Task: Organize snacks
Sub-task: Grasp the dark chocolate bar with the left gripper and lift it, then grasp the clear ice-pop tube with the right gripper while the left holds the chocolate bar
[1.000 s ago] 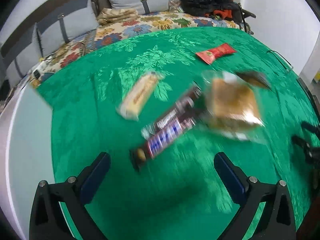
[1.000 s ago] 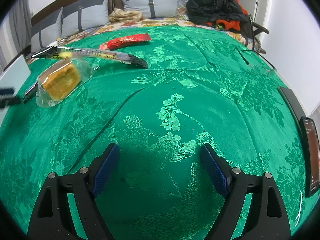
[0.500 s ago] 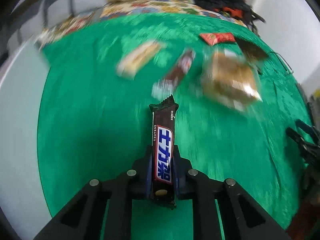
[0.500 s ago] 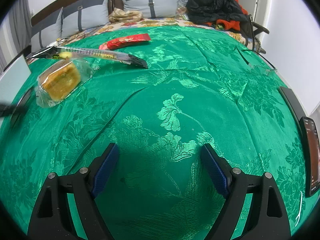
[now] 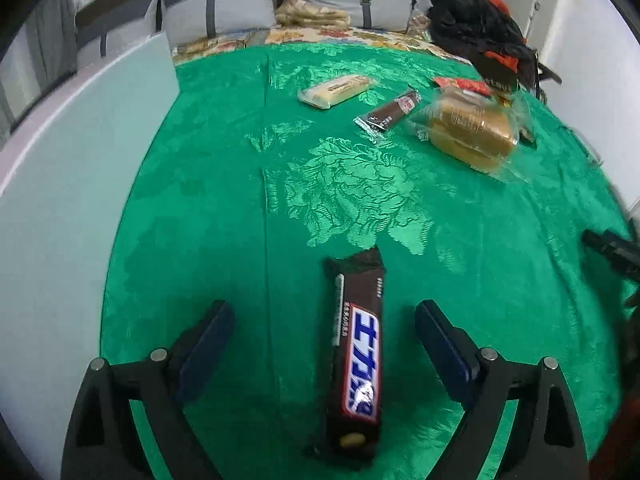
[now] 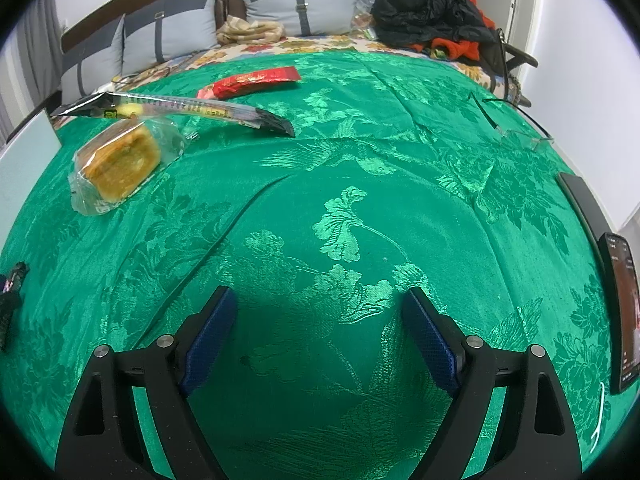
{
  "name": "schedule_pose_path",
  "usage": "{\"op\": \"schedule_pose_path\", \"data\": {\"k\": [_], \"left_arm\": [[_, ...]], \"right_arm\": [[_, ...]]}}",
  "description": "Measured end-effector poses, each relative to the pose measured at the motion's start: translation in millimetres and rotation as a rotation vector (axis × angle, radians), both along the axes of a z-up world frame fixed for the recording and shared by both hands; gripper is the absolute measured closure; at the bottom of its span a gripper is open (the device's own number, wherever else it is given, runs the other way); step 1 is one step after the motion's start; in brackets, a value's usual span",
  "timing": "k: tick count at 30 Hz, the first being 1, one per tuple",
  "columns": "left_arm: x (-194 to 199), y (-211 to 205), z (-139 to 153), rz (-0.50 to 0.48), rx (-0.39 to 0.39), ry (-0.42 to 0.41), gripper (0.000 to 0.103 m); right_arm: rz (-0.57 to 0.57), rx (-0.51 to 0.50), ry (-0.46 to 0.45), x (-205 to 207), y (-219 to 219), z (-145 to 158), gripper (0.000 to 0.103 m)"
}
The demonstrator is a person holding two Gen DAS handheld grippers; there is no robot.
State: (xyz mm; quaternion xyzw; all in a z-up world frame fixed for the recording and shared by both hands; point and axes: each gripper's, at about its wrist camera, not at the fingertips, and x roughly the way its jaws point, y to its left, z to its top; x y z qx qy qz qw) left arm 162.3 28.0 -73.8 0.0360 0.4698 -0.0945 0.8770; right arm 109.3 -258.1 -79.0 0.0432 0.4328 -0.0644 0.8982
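Note:
A brown chocolate bar (image 5: 356,352) with a blue and white label lies on the green tablecloth (image 5: 360,200) between the fingers of my left gripper (image 5: 324,312). The jaws are opening and the pads stand well clear of the bar. Farther back lie a pale wafer pack (image 5: 336,89), a small brown bar (image 5: 390,114), a wrapped yellow cake (image 5: 470,130) and a red packet (image 5: 462,85). My right gripper (image 6: 318,300) hangs open over bare cloth, holding nothing. Its view shows the cake (image 6: 120,162), a long clear and black packet (image 6: 188,110) and the red packet (image 6: 252,80).
A white board (image 5: 80,160) borders the cloth on the left. A phone (image 6: 622,312) and a dark flat device (image 6: 586,204) lie at the right edge, with eyeglasses (image 6: 516,124) farther back. Cushions (image 6: 304,4) and dark clothes (image 6: 432,12) sit behind.
The left gripper closed on the chocolate bar, carried it toward the near left part of the cloth, then opened and left it lying flat. The right gripper has not moved.

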Motion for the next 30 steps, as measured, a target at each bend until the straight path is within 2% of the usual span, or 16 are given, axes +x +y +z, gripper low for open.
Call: {"op": "schedule_pose_path", "data": {"k": [3,6,9,10,12,13,14,16,18,20,21,23,25,27,28,30], "left_arm": [[-2,0,-3,-0.005,-0.001,-0.055,0.007],[0,1,-4,-0.015,0.000,-0.046,0.000],[2,-1,-4,-0.016,0.004,-0.045,0.000],[2,0,-4,-0.016,0.004,-0.045,0.000],[2,0,-4,-0.016,0.003,-0.045,0.000],[1,1,-4,-0.016,0.004,-0.045,0.000],[2,0,-4,-0.017,0.003,-0.045,0.000],[2,0,-4,-0.017,0.003,-0.045,0.000],[2,0,-4,-0.017,0.003,-0.044,0.000],[2,1,-4,-0.017,0.003,-0.045,0.000],[2,0,-4,-0.017,0.003,-0.045,0.000],[2,1,-4,-0.017,0.003,-0.045,0.000],[1,1,-4,-0.017,0.002,-0.045,0.000],[2,0,-4,-0.017,0.003,-0.045,0.000],[2,0,-4,-0.017,0.003,-0.045,0.000],[2,0,-4,-0.017,0.003,-0.045,0.000]], "right_arm": [[0.003,0.002,0.002,1,0,0,0.013],[0.004,0.002,0.003,1,0,0,0.011],[0.003,0.033,0.038,7,-3,3,0.011],[-0.014,0.112,0.054,12,-9,8,0.012],[-0.101,0.471,-0.018,22,-32,23,0.012],[-0.141,0.567,-0.036,26,-37,26,0.011],[-0.208,0.723,-0.048,40,-43,27,0.011],[-0.251,0.924,-0.011,71,-39,19,0.012],[-0.258,1.045,0.042,102,-28,10,0.014],[-0.288,1.082,0.060,127,-18,4,0.015],[-0.302,1.080,0.061,133,-15,2,0.019],[-0.304,1.069,0.073,147,-10,0,0.076],[-0.266,1.040,0.107,154,-8,0,0.078],[-0.218,1.007,0.097,151,-13,8,0.084],[-0.185,0.999,0.095,149,-15,12,0.089],[-0.085,0.986,0.108,141,-22,22,0.089]]}}
